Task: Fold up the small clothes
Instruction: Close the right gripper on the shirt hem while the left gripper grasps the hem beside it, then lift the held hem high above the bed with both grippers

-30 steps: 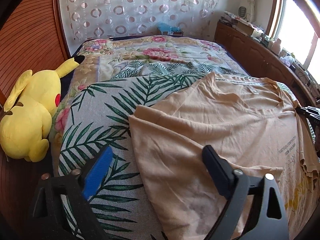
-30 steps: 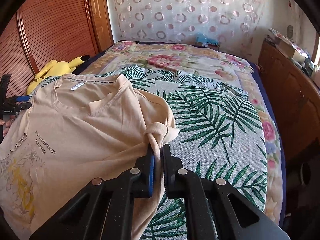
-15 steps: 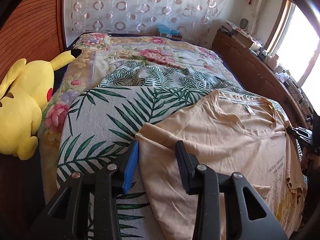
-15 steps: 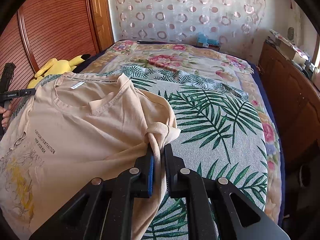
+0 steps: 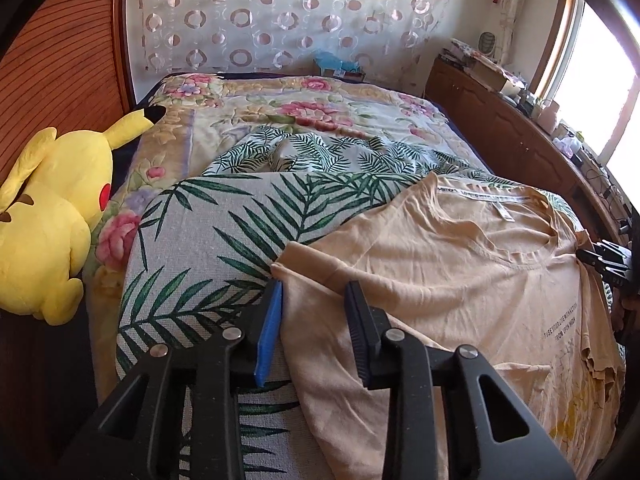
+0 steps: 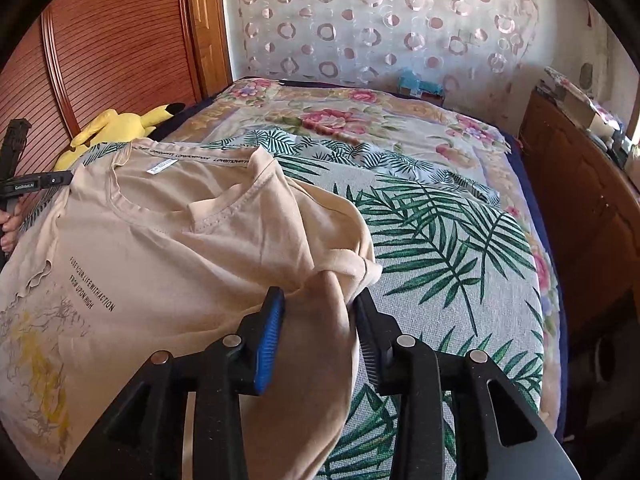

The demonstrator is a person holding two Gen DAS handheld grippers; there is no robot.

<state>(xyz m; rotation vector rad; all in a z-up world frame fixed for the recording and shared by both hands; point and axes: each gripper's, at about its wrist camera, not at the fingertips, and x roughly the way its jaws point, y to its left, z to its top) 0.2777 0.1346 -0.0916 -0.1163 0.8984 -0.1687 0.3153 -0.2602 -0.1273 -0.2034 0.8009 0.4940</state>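
A beige T-shirt (image 5: pixel 460 272) with black lettering and a yellow print lies on a palm-leaf sheet (image 5: pixel 192 240) on the bed; it also shows in the right wrist view (image 6: pixel 160 248). My left gripper (image 5: pixel 314 292) is open, its jaws either side of the shirt's left sleeve edge. My right gripper (image 6: pixel 320 300) is open, with the bunched right sleeve (image 6: pixel 344 272) lying loose between its jaws. Each gripper shows small at the edge of the other's view.
A yellow plush toy (image 5: pixel 52 208) lies at the bed's left edge by a wooden slatted wall (image 6: pixel 100 48). A wooden cabinet (image 5: pixel 512 136) with clutter runs along the right side. A floral blanket (image 5: pixel 312 108) covers the far bed.
My right gripper has opened and let go of the sleeve it pinched. My left gripper has narrowed and moved up to the left sleeve edge.
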